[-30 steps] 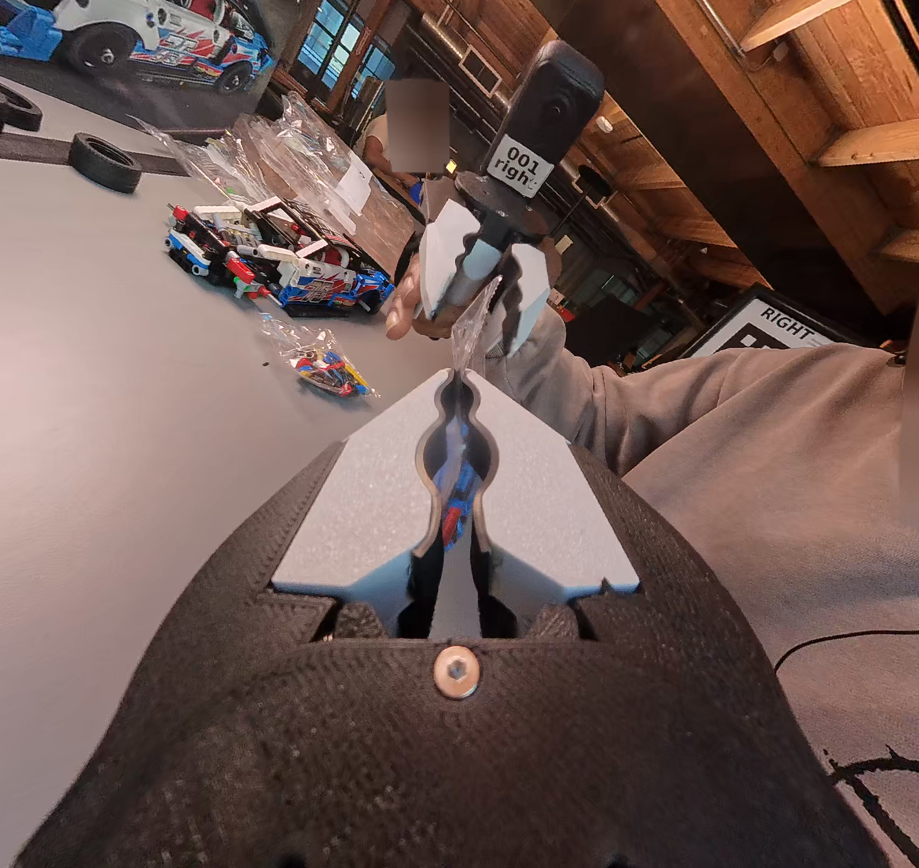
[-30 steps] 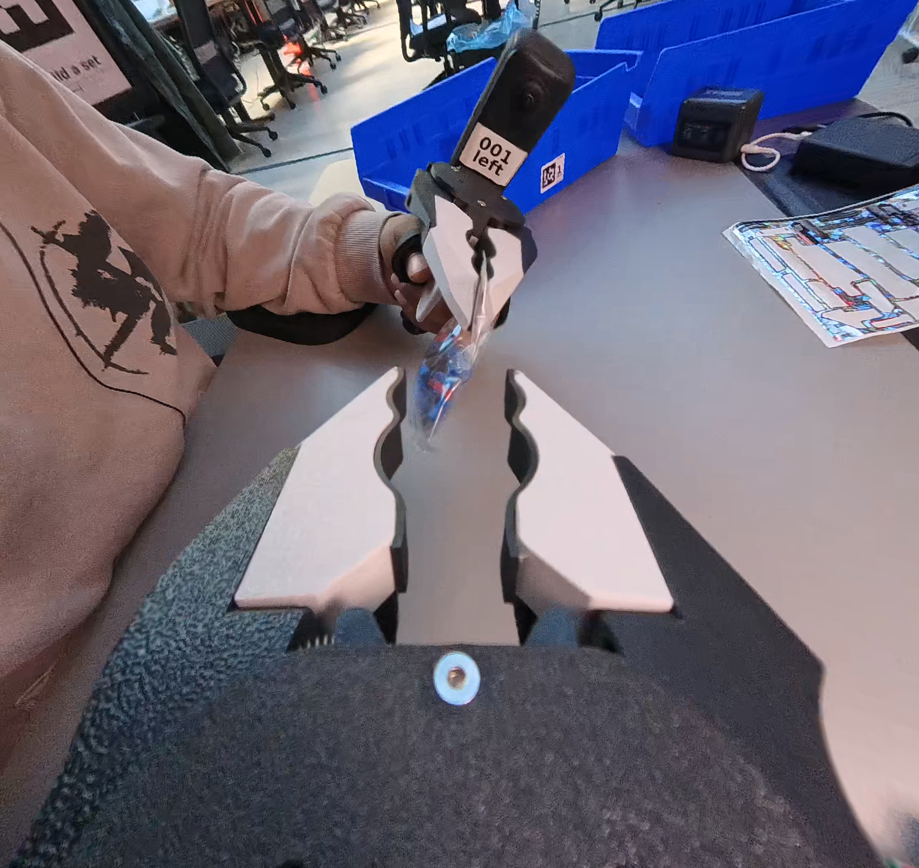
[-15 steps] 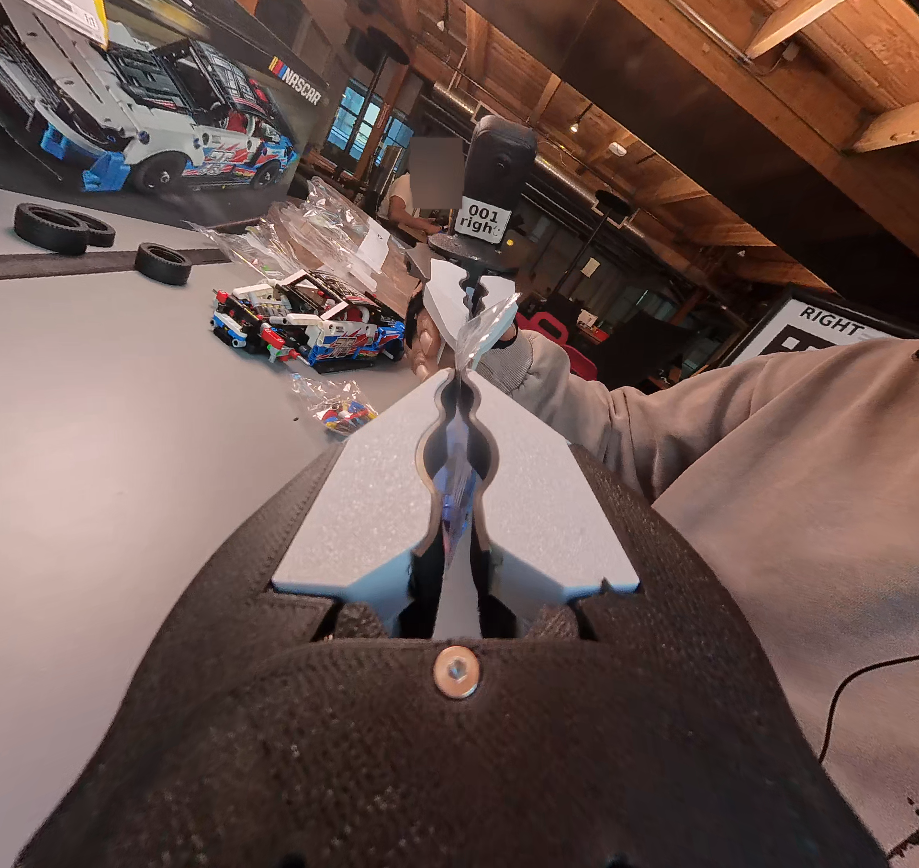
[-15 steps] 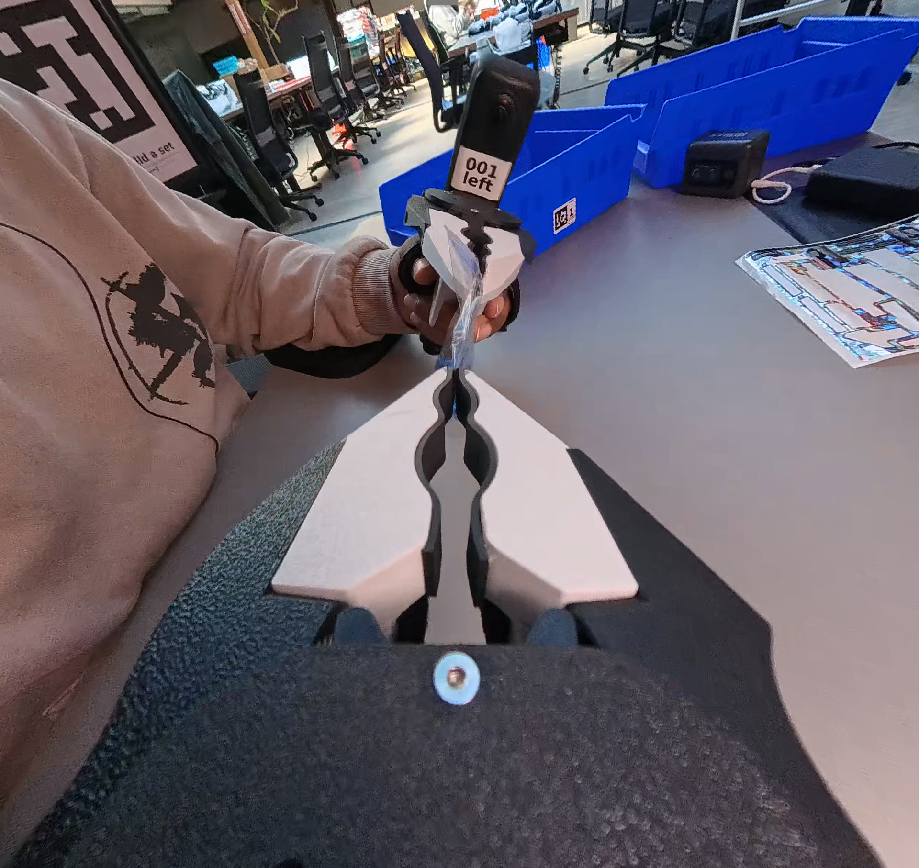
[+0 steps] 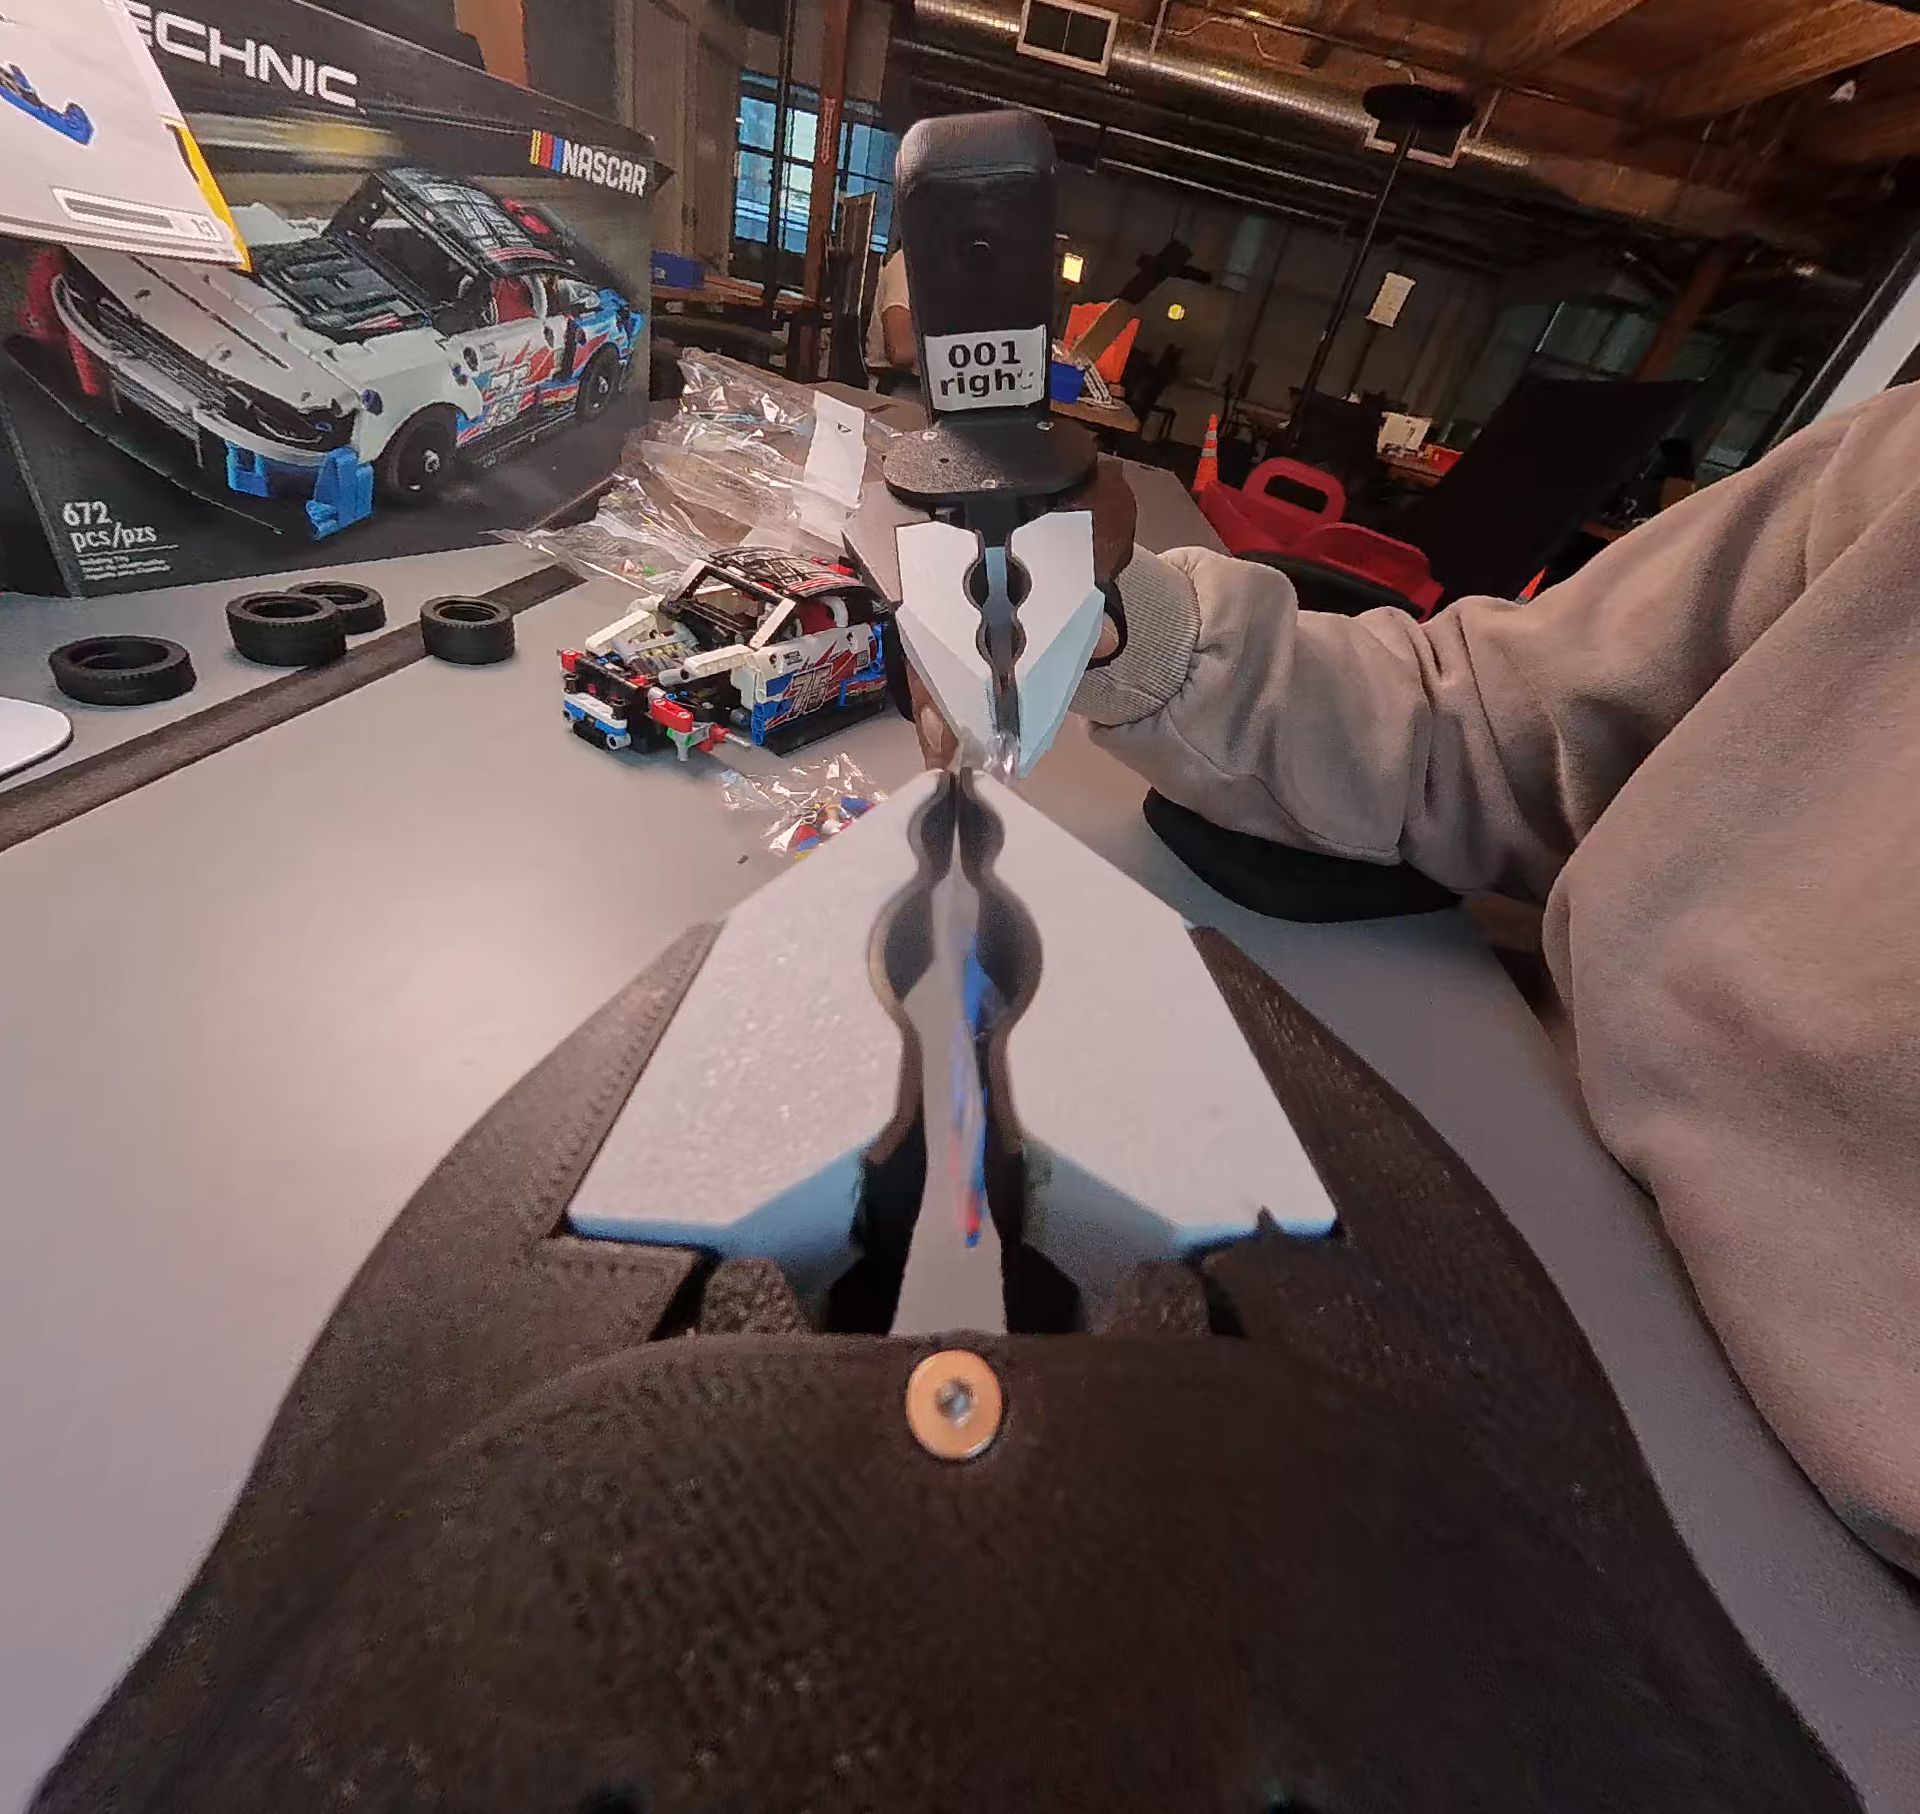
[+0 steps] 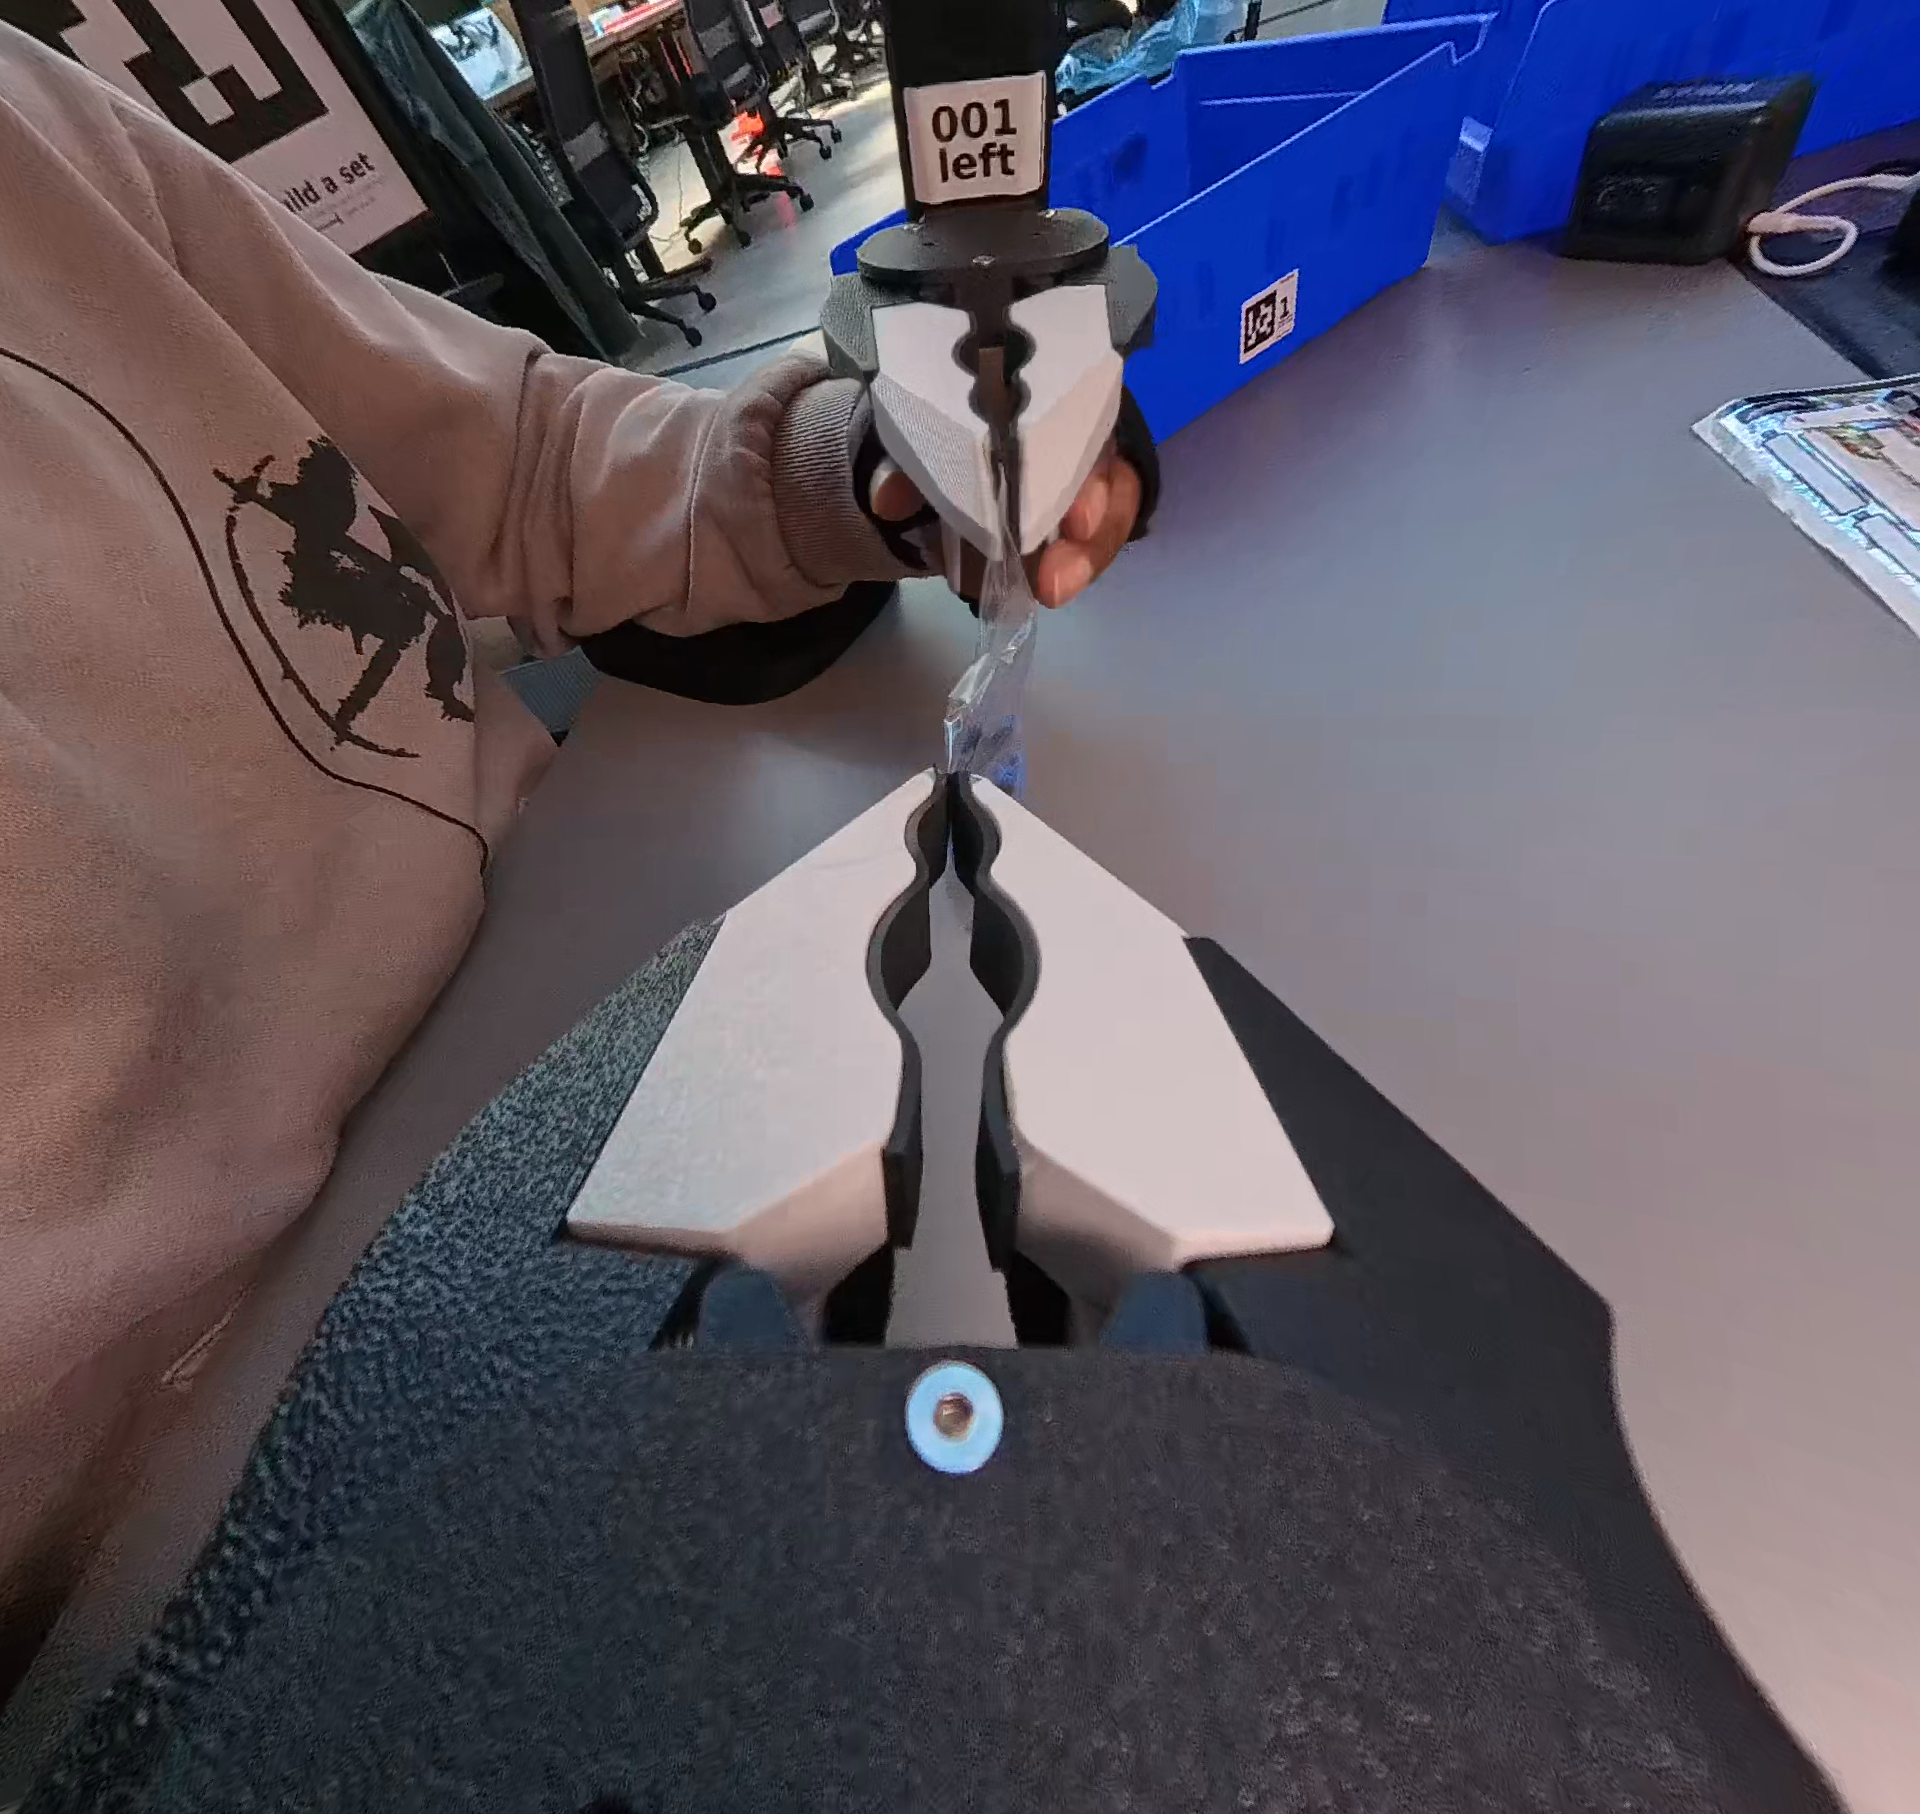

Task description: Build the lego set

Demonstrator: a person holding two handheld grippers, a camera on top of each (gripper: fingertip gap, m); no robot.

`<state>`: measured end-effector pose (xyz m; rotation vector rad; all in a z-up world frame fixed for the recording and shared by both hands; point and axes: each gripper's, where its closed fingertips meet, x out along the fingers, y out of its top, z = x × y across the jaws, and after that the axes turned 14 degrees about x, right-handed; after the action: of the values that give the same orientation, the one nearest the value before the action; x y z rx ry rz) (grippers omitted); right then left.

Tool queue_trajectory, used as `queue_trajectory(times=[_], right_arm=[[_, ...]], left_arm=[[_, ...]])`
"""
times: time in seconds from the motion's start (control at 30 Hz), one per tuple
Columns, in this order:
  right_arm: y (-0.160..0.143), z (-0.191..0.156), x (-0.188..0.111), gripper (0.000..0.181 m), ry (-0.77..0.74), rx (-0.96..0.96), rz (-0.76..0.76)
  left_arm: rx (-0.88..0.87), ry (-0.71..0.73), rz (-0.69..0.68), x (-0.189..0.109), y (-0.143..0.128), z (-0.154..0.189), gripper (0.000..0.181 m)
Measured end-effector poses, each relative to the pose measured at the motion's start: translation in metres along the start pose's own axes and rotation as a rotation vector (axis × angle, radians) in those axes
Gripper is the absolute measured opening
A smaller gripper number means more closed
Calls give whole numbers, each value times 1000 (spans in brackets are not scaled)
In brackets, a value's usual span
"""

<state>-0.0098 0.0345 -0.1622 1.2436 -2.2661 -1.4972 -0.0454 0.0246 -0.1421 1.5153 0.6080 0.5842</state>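
A small clear crinkled bag [image 6: 995,668] of blue and red bricks hangs in the air over the grey surface [image 6: 1455,725], stretched thin between both claws. The left claw [image 5: 956,782] has its wavy-edged, matte grey fingers pressed together on the bag, whose blurred bricks show through the scalloped gap. The right claw [image 6: 951,777] pinches the bag's other end at its very tips. Toward the surface's far edge stand a part-built car [image 5: 727,658] in white, red and blue, a second bag [image 5: 816,808] just beside it, crumpled empty bags [image 5: 717,455], four black rubber tyres [image 5: 281,626] and the glossy box [image 5: 312,341].
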Motion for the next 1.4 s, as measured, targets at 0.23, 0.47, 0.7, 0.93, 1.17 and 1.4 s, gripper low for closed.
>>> queue_trajectory(times=[0.23,0.47,0.7,0.93,1.17,1.4], right_arm=[[10,7,-14,0,9,0,88],[7,4,-7,31,-110,-111,15],[3,11,17,2,-268,-253,-73],[1,-3,24,22,-258,-319,-106],[20,-19,23,0,-89,-154,45],[34,-20,26,0,9,6,174]], left_arm=[[-188,-37,39,1,4,-7,0],[-189,-88,-38,1,-5,3,0],[-194,-149,-56,9,-8,18,0],[-165,-194,-95,12,-12,29,0],[-175,-132,14,6,4,16,19],[-170,-100,97,-1,21,10,5]])
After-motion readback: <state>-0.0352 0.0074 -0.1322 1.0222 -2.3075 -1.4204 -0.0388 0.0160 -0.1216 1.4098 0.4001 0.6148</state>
